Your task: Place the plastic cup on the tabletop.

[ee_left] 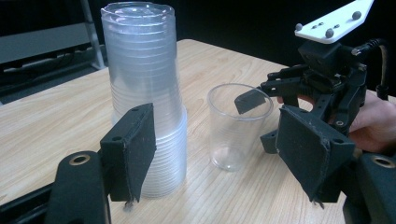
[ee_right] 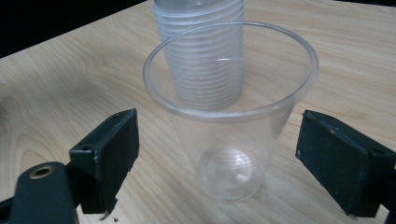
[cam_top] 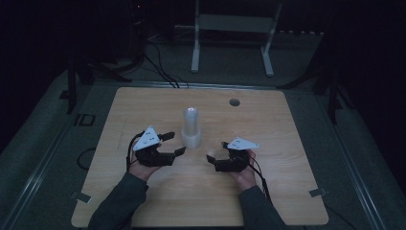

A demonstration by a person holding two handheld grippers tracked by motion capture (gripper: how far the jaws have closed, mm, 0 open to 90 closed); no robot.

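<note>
A tall stack of clear plastic cups stands upright at the middle of the wooden table. A single clear cup stands upright just in front of the stack. My right gripper is open, with one jaw on each side of this cup and neither touching it. My left gripper is open with nothing held. It faces the stack and the single cup from the other side. In the high view the left gripper is left of the stack and the right gripper is to its right.
A round cable hole sits near the table's far edge. A white metal frame and loose cables are on the floor beyond the table. The room around is dark.
</note>
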